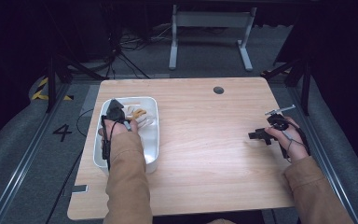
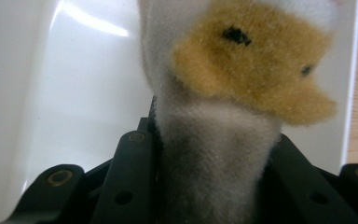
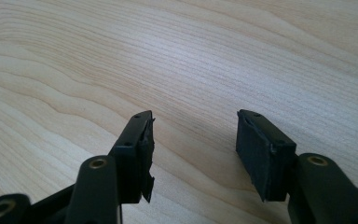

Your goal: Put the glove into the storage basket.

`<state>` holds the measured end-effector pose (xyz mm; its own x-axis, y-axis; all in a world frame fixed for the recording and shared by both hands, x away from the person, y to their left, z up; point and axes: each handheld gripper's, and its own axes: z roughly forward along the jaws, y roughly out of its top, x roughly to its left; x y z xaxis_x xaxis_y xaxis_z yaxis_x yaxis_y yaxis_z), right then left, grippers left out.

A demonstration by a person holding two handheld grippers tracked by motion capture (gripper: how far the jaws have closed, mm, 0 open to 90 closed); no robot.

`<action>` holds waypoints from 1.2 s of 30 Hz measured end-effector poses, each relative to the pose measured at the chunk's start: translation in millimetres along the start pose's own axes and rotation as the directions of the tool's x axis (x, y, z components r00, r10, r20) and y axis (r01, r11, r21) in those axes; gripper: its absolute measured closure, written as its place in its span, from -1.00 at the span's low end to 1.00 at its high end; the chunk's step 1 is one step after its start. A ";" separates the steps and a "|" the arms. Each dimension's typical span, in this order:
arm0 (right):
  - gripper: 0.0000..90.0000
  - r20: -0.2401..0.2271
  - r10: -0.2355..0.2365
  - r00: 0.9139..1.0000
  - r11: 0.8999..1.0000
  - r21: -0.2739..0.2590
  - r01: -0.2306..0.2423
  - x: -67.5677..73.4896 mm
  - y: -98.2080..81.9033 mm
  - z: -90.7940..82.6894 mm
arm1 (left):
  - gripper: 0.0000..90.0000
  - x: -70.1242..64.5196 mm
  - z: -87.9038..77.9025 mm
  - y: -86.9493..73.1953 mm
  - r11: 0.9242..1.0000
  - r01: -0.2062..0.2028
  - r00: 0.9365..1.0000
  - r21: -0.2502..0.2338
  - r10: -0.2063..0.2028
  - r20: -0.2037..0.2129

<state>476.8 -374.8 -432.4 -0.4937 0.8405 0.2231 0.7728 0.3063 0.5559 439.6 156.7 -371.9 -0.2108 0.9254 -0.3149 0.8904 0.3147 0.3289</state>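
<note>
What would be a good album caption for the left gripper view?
Left gripper clamped on a white plush toy with an orange beak, over a white tub.

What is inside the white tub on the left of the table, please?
A white plush duck with a yellow bill is inside the tub, clamped in the left gripper. The forearm and gripper cover the tub's near floor, so anything there is hidden.

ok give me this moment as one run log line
left gripper: shut on plush duck, over white bin | right gripper: open, holding nothing, above table
</note>
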 end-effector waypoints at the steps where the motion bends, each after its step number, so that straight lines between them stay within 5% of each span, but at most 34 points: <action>1: 0.05 -0.001 0.002 1.000 1.000 0.000 -0.002 -0.2 0.0 -0.1 | 0.56 1.1 1.4 -0.4 1.000 0.001 1.000 -0.005 -0.001 0.001; 17: 0.05 -0.004 0.005 1.000 1.000 -0.001 -0.005 -1.5 -0.8 0.1 | 0.55 14.6 24.0 -2.6 0.999 0.041 0.999 0.013 -0.040 -0.032; 36: 0.05 -0.002 0.016 1.000 1.000 -0.004 -0.016 -3.5 -2.1 -0.6 | 0.53 18.3 38.0 -0.7 0.996 0.038 0.999 0.077 -0.036 -0.030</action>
<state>476.6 -378.7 -433.8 -0.4818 0.8445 0.2337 0.7791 0.2908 0.5553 450.5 165.4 -411.7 -0.2544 0.9194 -0.3001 0.9102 0.3325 0.2472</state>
